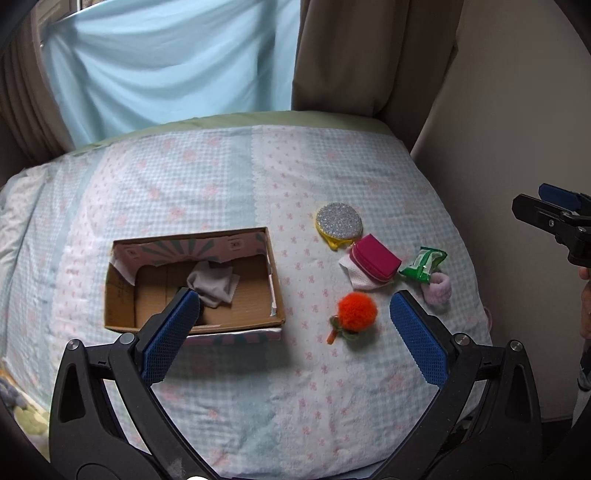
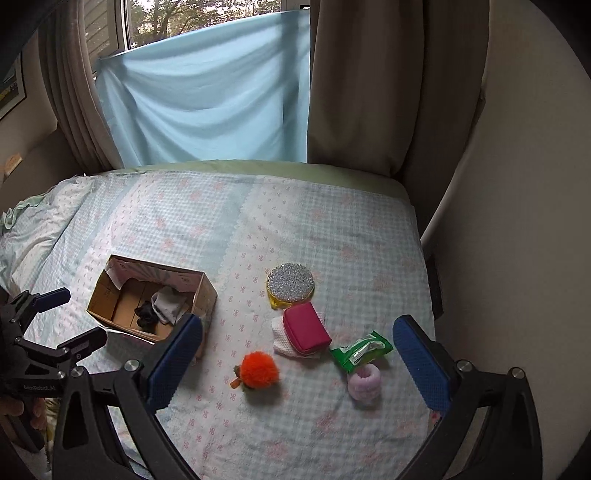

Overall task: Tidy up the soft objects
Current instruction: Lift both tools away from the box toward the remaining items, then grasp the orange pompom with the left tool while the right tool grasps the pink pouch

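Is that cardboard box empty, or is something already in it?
Not empty: the cardboard box holds a crumpled grey cloth and something dark beside it.

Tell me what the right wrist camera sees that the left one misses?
Only the right wrist view shows the window with trees, a dark item in the box beside the grey cloth, and the left claw. Only the left wrist view shows the right claw at its edge. Both show the box, orange pompom, pink pouch, green packet, and glitter disc.
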Demonstrator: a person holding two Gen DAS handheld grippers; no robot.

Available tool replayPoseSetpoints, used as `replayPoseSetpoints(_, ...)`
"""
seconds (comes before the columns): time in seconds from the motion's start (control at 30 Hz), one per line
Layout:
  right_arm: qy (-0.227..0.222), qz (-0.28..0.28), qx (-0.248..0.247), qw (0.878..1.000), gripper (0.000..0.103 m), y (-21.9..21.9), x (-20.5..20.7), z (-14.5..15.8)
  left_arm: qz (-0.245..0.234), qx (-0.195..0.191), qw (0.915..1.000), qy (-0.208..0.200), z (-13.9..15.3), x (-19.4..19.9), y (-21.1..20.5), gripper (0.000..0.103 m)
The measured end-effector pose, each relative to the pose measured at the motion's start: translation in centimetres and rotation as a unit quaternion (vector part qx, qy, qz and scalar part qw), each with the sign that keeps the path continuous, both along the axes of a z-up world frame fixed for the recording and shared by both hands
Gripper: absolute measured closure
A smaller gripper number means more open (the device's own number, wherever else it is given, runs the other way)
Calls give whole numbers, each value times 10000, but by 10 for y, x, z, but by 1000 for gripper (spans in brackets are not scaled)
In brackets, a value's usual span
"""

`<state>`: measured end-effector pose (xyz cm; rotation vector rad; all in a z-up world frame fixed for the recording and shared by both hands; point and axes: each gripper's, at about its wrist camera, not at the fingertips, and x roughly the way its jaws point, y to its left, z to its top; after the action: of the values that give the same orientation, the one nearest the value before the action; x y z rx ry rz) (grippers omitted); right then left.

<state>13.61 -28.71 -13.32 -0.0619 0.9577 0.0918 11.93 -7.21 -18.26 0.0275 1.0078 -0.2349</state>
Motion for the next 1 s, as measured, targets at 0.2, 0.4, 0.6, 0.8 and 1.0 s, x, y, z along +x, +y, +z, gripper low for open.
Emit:
replayPoseSetpoints(0.2, 312, 345, 70, 9989, 0, -26, 42, -59, -291, 145, 9983, 488, -65, 10, -61, 0)
replayPoseSetpoints(0.4, 752, 554, -5, 9956, 0, -41, 77, -134, -571, 472, 9925, 976, -139, 21, -97, 0)
replayPoseSetpoints(0.6, 1224, 893, -8, 9885, 0, -38, 101, -206, -634, 611, 9877, 1290, -202, 39, -110, 0)
replayPoseSetpoints(0.8, 1587, 1188, 16, 9802, 0, -31, 117, -263, -743, 680, 9834, 1509, -250, 46, -124, 0)
replayPoseSetpoints(1.0, 1819, 1433, 77, 9728, 0, -17, 134, -306, -851, 757, 9801, 1623, -292, 52, -140, 3)
